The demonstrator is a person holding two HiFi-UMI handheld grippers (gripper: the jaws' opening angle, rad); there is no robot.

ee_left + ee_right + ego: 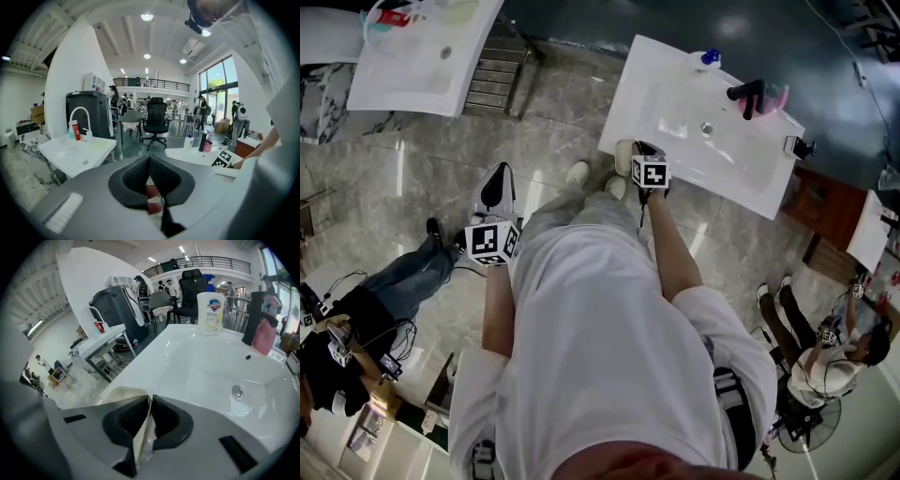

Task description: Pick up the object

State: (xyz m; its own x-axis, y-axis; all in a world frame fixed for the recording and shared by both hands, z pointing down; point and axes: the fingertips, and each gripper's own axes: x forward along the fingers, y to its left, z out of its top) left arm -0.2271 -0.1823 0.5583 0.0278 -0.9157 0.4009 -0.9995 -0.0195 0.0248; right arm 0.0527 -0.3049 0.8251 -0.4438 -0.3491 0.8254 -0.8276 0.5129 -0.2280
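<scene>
The right gripper (150, 401) has its fingers clamped on the thin wall of a cream cup (121, 397). The cup is at the near left corner of the white sink (197, 366), right by the edge. A soap bottle (209, 313) and a black tap (253, 317) stand along the far edge. The left gripper (150, 161) is held out over the floor, well apart from the sink, with its fingers together.
</scene>
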